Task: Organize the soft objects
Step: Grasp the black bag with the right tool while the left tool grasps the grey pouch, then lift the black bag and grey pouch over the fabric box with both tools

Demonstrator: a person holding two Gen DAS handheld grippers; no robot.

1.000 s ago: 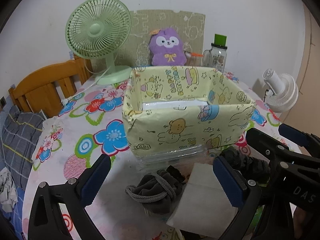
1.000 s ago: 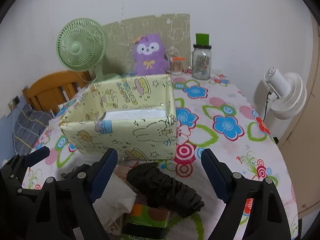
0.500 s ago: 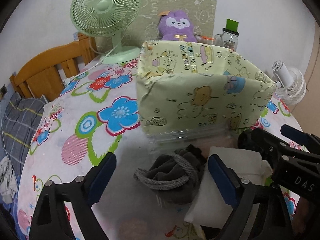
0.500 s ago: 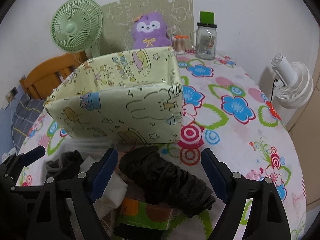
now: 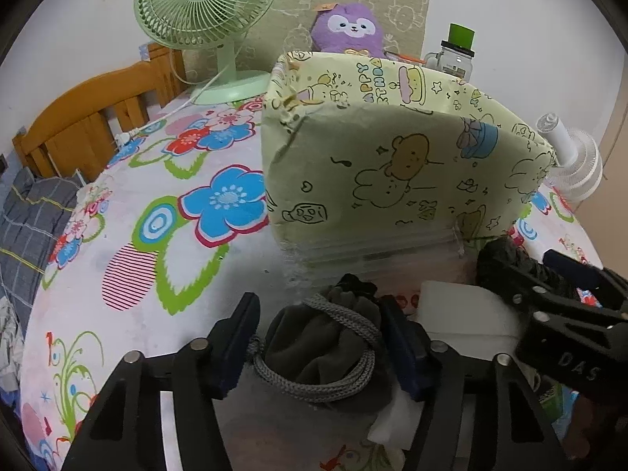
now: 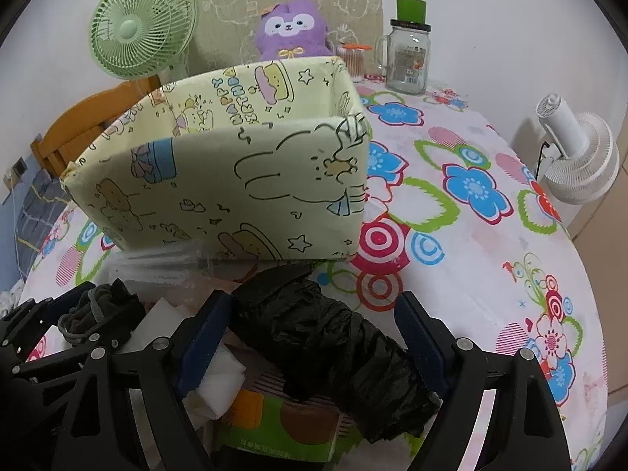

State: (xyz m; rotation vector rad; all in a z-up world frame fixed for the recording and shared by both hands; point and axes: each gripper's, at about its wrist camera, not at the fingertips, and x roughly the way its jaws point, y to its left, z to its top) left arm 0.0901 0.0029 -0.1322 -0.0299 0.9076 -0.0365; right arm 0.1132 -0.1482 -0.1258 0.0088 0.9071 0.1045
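Note:
A grey drawstring pouch (image 5: 322, 345) lies on the table just before the yellow cartoon-print box (image 5: 392, 165). My left gripper (image 5: 324, 339) has closed on the pouch, one blue pad on each side. The pouch also shows in the right wrist view (image 6: 94, 314). A black crumpled bundle (image 6: 333, 345) lies between the open fingers of my right gripper (image 6: 314, 345), partly on a green tissue box (image 6: 282, 428). The yellow box (image 6: 235, 188) stands right behind both.
White foam pieces (image 5: 467, 314) and clear plastic bags (image 5: 373, 259) lie by the box. A green fan (image 5: 204, 11), a purple plush (image 5: 347, 29) and a glass jar (image 6: 408, 59) stand at the back. A white fan (image 6: 577, 161) is off the right edge.
Both grippers moved down and forward toward the table. The left jaws narrowed from wide open onto the grey pouch. The right jaws stayed open around the black bundle.

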